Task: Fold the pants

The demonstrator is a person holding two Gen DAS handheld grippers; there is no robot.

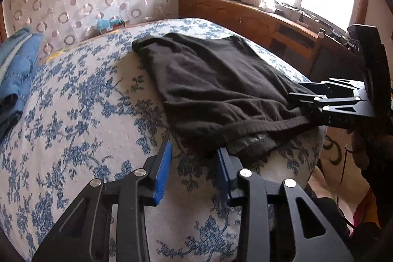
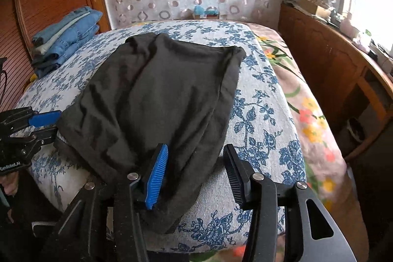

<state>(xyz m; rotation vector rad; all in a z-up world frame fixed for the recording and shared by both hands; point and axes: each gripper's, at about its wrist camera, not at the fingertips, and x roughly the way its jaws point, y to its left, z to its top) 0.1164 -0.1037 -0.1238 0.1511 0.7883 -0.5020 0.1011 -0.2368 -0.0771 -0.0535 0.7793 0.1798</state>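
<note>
Black pants [image 1: 208,80] [image 2: 159,95] lie folded and a little rumpled on a blue-flowered bed cover [image 1: 86,102] [image 2: 258,114]. My left gripper [image 1: 194,163] is open at the near left corner of the pants, its right fingertip beside the waistband edge, with only bed cover between the pads. In the right wrist view the left gripper [image 2: 48,126] shows at the pants' left edge. My right gripper [image 2: 196,163] is open over the near right corner; black cloth lies between its blue pads [image 2: 157,173], which do not press on it. In the left wrist view the right gripper [image 1: 298,100] reaches in from the right.
A stack of folded blue jeans [image 1: 17,70] [image 2: 66,38] sits at the far left of the bed. A wooden cabinet [image 1: 245,16] [image 2: 331,60] cluttered with small items runs along the right under a bright window. A patterned curtain hangs behind the bed.
</note>
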